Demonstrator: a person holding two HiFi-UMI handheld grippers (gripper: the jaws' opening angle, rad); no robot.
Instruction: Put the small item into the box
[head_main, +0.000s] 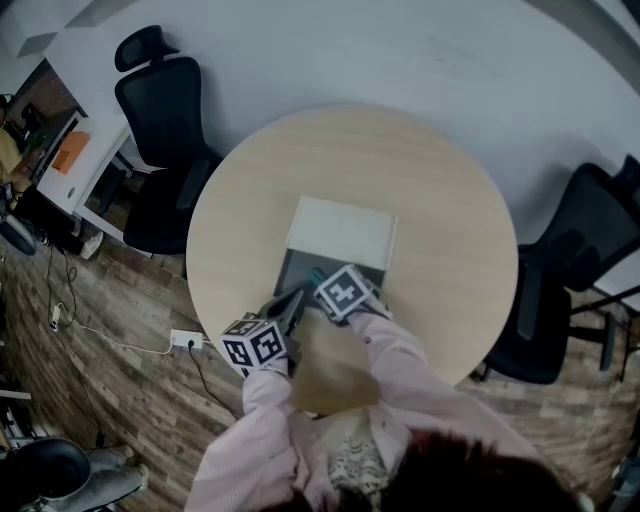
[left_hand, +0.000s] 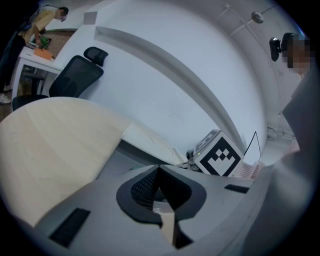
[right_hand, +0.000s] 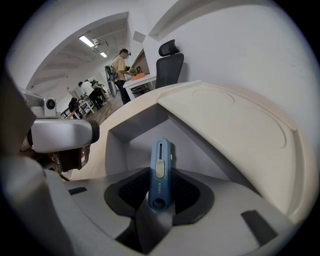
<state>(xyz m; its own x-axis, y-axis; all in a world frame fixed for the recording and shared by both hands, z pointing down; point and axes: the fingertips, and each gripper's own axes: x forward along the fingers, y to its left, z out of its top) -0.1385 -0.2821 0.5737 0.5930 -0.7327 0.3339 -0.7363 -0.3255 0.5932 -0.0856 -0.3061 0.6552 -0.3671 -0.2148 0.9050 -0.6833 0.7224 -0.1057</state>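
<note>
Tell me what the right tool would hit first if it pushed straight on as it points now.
Probably the grey inside of the open box: the right tool, gripping the blue item, points into it. Wall or floor first, I can't tell.

Round pale-wood table (head_main: 440, 180) carried 1 open box (head_main: 297, 272), sitting close to the centre, a shade toward 7 o'clock, grey inside, its white lid (head_main: 340, 230) thrown open on the 12 o'clock side.

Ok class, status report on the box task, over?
Left gripper shut on a thin tan sheet. Right gripper shut on the blue item, poised at the open box. Nothing seen blocking the box.
</note>
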